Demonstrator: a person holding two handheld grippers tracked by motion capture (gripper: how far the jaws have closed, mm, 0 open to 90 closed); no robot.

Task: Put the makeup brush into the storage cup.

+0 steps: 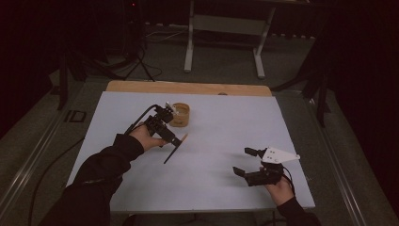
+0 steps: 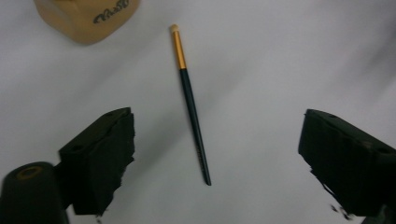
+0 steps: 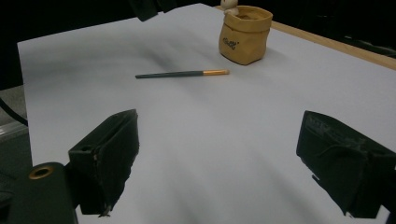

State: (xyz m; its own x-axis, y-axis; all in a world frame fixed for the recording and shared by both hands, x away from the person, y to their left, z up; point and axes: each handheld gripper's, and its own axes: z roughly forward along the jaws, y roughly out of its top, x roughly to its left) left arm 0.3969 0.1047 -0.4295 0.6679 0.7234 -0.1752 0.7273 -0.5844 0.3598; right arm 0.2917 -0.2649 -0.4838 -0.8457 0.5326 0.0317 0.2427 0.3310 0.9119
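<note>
Brush (image 2: 191,105) lies flat on the white table (image 1: 226,132), beside the tan pot (image 3: 245,33). Left gripper (image 2: 215,158) hangs above it, jaws wide, likely to grab it. Right gripper (image 3: 217,163) waits apart, jaws wide.

Brush (image 2: 191,105) in all 3 views

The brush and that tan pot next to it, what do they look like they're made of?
The brush: a dark, slightly glossy handle, perhaps painted wood or plastic, with a shiny gold band that looks like metal and a pale soft tip. The pot: matte tan with a crumpled, bag-like rim and printed lettering; it could be glazed ceramic or stiff kraft paper, the look leaves it open.
</note>
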